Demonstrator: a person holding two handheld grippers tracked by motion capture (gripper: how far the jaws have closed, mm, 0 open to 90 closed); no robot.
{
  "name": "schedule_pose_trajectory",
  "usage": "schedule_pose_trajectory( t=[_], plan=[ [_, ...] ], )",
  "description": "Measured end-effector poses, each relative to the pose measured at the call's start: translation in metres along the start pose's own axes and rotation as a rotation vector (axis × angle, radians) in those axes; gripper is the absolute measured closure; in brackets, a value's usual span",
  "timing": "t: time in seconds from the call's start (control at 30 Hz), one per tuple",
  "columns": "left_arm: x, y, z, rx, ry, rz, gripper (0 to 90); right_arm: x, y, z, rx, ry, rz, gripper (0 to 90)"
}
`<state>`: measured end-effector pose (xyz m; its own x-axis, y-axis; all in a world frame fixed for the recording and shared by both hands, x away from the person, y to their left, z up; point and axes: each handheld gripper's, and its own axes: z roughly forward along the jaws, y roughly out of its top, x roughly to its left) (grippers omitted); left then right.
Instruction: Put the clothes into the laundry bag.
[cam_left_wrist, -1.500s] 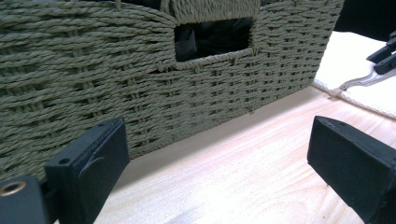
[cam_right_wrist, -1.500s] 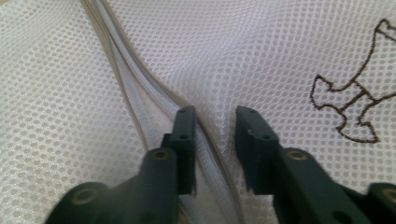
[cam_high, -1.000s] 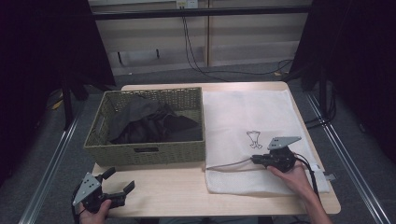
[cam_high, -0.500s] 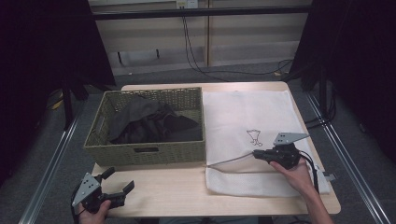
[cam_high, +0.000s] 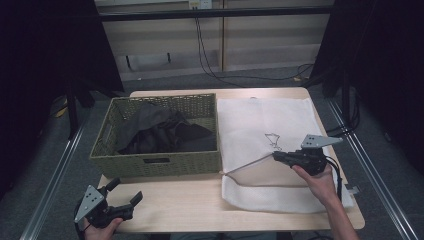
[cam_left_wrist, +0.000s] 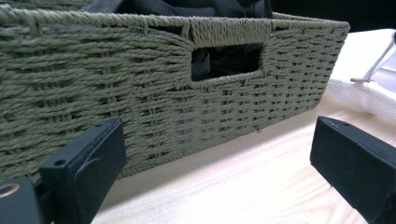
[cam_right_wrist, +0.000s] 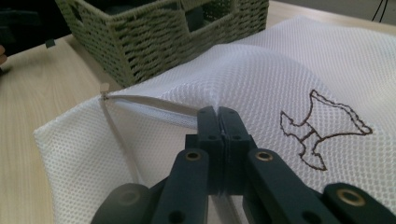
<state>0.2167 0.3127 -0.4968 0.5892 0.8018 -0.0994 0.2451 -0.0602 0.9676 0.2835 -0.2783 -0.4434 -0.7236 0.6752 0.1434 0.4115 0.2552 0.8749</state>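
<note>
High view: the white mesh bag (cam_high: 280, 150) lies just right of the wicker basket (cam_high: 157, 162), long axis running away from the person. The right gripper (cam_high: 280, 156), pinched tight on the bag's upper layer, lifts its open edge; it is the nearer hand.

Left gripper view: jaws wide, empty, facing the basket's front wall on the pale wooden table (cam_left_wrist: 243, 186).

Right gripper view: jaws closed on mesh, bag mouth toward the basket.

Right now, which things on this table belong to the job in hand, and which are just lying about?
In the job:
- white mesh laundry bag, top layer lifted at its opening
- right hand-held gripper, shut on that layer
- wicker basket of dark clothes, probably next for bagging

Idle:
- left hand-held gripper, open, holding nothing
- cables on the floor behind
</note>
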Motion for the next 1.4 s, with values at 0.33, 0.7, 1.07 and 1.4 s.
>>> schedule_pose_trajectory(
  t=[0.33,0.7,1.07,1.4],
  plan=[
    [-0.008,0.004,0.002,0.018,0.009,0.036,6.7,-0.003,0.015,-0.004,-0.075,-0.001,0.011,89.4],
    [-0.001,0.009,-0.001,0.018,-0.004,0.029,12.5,-0.007,0.034,-0.008,-0.155,-0.003,0.012,89.4],
    [0.005,0.047,0.002,0.030,-0.068,0.057,20.4,-0.008,0.045,-0.010,-0.225,-0.004,0.008,89.4],
    [0.027,0.102,0.022,0.075,-0.122,0.136,19.4,-0.007,0.043,-0.009,-0.215,0.000,0.010,89.4]
  ],
)
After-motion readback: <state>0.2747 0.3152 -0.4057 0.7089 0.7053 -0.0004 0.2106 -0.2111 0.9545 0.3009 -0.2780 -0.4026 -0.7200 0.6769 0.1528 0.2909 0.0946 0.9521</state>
